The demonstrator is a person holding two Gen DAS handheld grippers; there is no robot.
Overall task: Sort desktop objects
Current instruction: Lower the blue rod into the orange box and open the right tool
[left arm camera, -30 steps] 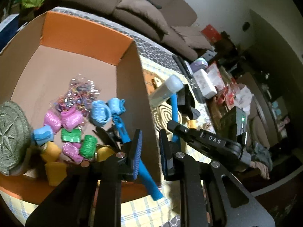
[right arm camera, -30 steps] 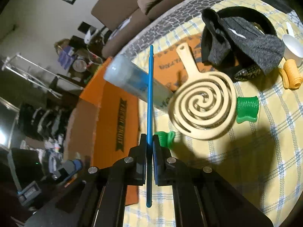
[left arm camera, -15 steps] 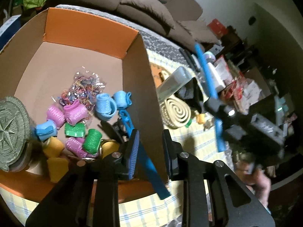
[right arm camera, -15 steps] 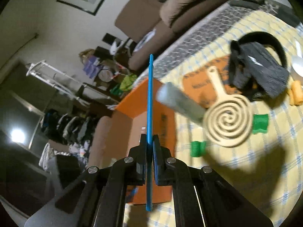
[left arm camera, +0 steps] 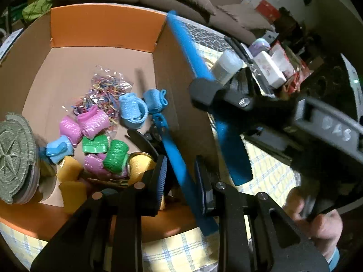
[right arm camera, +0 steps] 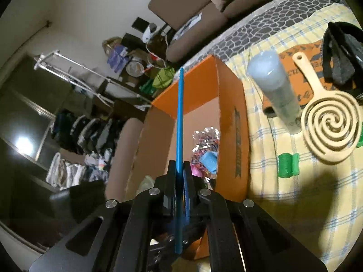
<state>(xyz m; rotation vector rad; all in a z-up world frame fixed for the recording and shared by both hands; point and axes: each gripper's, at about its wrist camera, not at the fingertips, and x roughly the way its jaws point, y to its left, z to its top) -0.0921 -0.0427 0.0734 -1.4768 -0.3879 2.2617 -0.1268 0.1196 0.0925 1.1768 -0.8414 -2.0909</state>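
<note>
Cardboard, orange along its rim, forms the box (left arm camera: 102,26) at the left, holding pink, green, yellow and blue hair rollers (left arm camera: 93,122) and a bag of rubber bands (left arm camera: 103,90). Over its near edge the left gripper (left arm camera: 180,176) hangs with jaws parted, gripping nothing, a blue strip (left arm camera: 174,156) slanting between them. Rightward, the right gripper (right arm camera: 180,172) is clamped on a blue comb (right arm camera: 180,117) above the box's side wall.

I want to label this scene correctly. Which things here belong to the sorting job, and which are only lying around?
Job: blue strip in right gripper; box; rollers in it; green roller; spiral trivet.

Lying about: sofa; clothes rack.
</note>
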